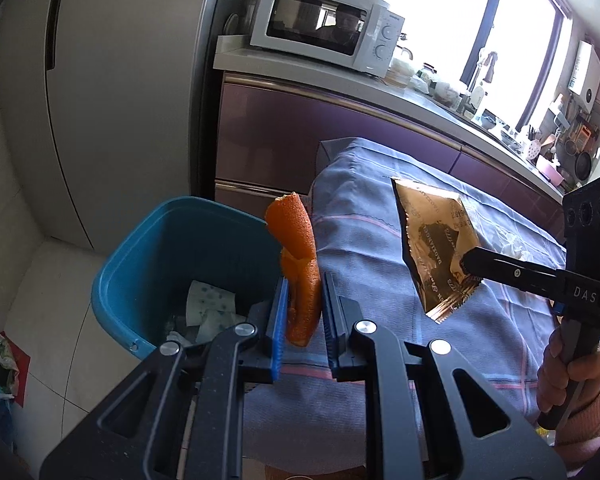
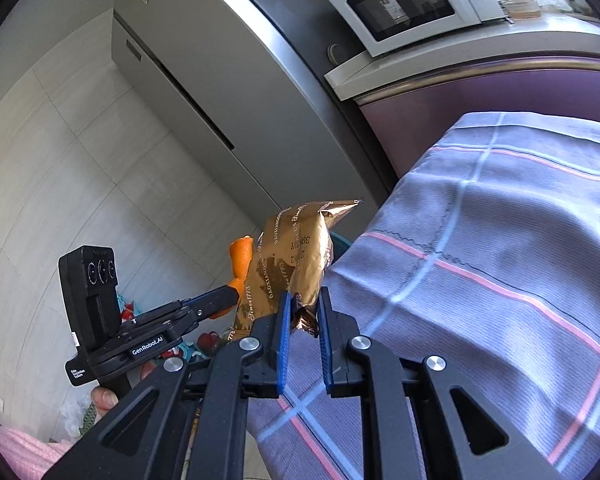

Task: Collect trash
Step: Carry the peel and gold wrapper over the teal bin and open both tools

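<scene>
Left hand-held gripper (image 1: 303,300) pinches orange peel (image 1: 298,264), right hand-held gripper (image 2: 303,312) clamps a gold snack wrapper (image 2: 296,260), both carried toward the blue bin (image 1: 140,248) for dumping.

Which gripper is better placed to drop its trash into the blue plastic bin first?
Left, probably. The left gripper holds the curled orange peel right beside the blue plastic bin, while the right gripper holds the gold foil wrapper over the checked cloth, farther from the bin.

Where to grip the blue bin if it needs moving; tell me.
Take the blue bin by its rolled top rim at the near corner, from above: the rim forms a lip, the mouth is open, and the cloth-covered table blocks the far side.
</scene>
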Tool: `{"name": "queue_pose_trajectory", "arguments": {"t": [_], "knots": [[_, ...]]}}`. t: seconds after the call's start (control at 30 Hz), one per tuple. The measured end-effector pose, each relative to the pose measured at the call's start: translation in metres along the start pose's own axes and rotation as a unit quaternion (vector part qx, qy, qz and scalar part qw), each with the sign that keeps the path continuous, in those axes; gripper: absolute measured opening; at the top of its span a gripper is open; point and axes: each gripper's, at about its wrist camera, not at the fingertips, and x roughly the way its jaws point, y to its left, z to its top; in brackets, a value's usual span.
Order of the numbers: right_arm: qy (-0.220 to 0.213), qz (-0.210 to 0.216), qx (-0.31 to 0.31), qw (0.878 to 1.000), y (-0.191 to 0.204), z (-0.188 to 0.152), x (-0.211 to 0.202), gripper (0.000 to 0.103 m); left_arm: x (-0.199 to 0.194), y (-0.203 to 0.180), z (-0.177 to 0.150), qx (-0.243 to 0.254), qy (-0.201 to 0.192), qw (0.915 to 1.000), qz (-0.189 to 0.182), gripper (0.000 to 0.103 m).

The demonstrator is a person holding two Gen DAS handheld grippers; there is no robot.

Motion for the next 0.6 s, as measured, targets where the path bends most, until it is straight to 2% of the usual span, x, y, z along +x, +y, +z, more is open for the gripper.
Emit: {"name": "queue_pose_trajectory", "arguments": {"t": [0.33, 0.6], "knots": [[0.034, 0.003, -0.029, 0.999, 0.021, 0.009, 0.036, 0.012, 0.007, 0.029, 0.004, -0.014, 0.004, 0.9993, 0.033, 0.017], [0.059, -0.012, -0.050, 0.997, 0.033, 0.013, 0.064, 0.012, 0.021, 0.048, 0.001, -0.028, 0.019, 0.9982, 0.049, 0.017]]}}
